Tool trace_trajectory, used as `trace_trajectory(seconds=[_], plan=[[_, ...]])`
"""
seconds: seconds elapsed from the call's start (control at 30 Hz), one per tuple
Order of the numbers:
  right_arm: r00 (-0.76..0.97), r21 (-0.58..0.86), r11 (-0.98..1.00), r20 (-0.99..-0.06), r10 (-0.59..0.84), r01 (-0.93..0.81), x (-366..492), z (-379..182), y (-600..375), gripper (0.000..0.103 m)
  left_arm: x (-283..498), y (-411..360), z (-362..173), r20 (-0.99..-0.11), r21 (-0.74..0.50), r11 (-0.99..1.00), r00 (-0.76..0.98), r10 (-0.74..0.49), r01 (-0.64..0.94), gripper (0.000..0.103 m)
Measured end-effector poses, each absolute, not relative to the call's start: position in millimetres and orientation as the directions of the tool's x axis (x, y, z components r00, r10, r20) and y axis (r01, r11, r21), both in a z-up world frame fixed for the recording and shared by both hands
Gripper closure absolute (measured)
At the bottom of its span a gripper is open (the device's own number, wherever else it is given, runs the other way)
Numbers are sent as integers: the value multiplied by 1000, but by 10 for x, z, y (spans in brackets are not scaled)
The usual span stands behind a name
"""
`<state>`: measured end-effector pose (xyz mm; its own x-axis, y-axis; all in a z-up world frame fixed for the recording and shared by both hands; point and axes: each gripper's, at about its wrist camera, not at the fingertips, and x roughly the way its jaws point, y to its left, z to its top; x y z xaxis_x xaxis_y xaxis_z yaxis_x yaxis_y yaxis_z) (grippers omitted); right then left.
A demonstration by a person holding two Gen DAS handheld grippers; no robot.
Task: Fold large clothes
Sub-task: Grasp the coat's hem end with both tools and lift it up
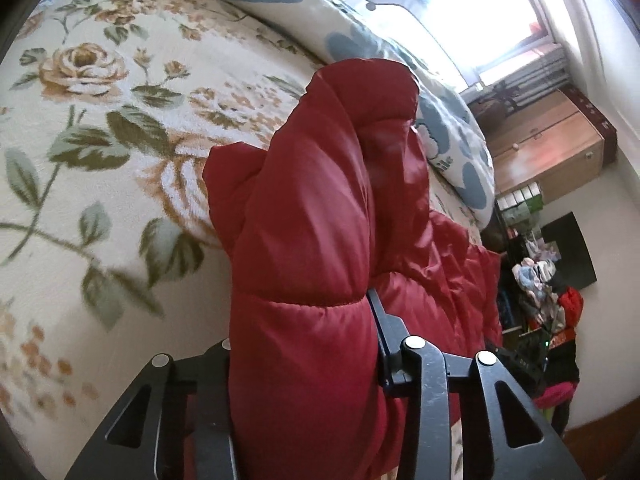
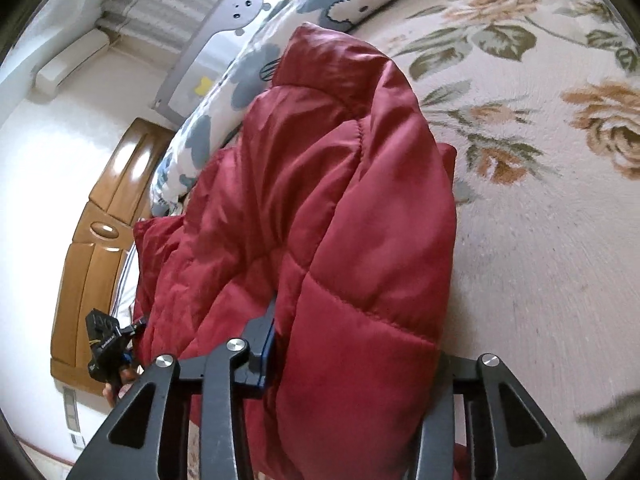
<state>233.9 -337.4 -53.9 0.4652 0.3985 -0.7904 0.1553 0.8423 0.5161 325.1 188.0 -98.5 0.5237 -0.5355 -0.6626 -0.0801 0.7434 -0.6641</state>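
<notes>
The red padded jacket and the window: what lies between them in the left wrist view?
A blue-and-white patterned duvet lies bunched along the bed, between the red padded jacket and the window. This shows in the left wrist view.

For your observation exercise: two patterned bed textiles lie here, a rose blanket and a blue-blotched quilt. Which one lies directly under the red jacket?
The rose blanket, cream with brown roses and green leaves, lies under the red jacket; the blue-blotched quilt lies bunched behind it.

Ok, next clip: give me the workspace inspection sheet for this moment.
Surface: floral bedspread, bare around the garment.
Job's things: red padded jacket, bunched, one end lifted.
Clutter: blue-patterned duvet along the far edge.
Grippers: left gripper and right gripper each clamp a jacket fold.
Cables: nothing seen.
Surroundings: wooden cabinet, bright window, wooden headboard.
</notes>
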Motion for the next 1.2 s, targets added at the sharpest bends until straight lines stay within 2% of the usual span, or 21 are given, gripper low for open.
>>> trace_trajectory(seconds=[0.8, 1.0, 1.2], plan=[[410, 564, 813, -782, 470, 146, 969, -351, -3065, 63, 1016, 2367, -504, -672, -679, 730, 464, -578, -73, 65], [414, 581, 794, -777, 475, 180, 952, -531, -3137, 56, 917, 2355, -530, -721, -623, 776, 459, -519, -102, 62], [422, 577, 796, -778, 466, 184, 890, -596, -3149, 47, 817, 2257, -459, -740, -592, 798, 470, -481, -116, 54]])
